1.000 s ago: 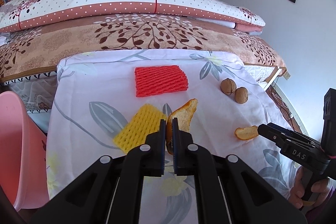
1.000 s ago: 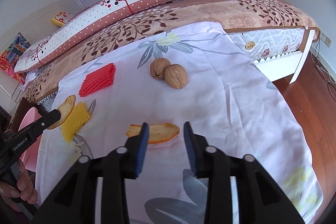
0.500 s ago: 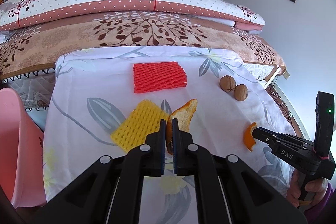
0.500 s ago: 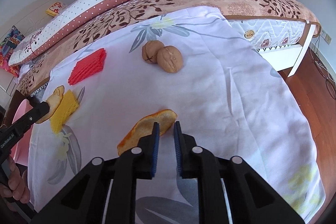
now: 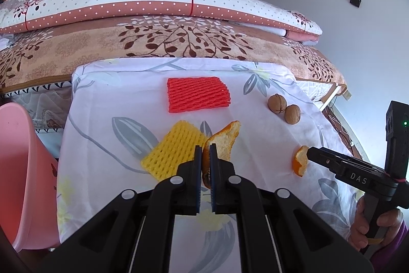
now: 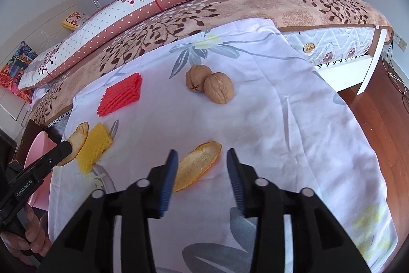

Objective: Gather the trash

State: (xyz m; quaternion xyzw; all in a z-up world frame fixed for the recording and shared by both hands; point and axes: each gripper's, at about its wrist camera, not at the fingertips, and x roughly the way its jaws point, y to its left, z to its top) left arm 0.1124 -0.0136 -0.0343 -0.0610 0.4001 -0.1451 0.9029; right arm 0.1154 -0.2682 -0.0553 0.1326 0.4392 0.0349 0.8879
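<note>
Peel [image 5: 225, 142] sits clamped in left gripper [image 5: 206, 157] beside pink bin [image 5: 23, 170].

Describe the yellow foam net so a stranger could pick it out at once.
Start from the white floral cloth spread in front of the bed. Near its left side, in front of the red foam net, lies the yellow foam net. It is the only yellow mesh square; the orange peel beside it is curled and pinched in the left gripper.
</note>
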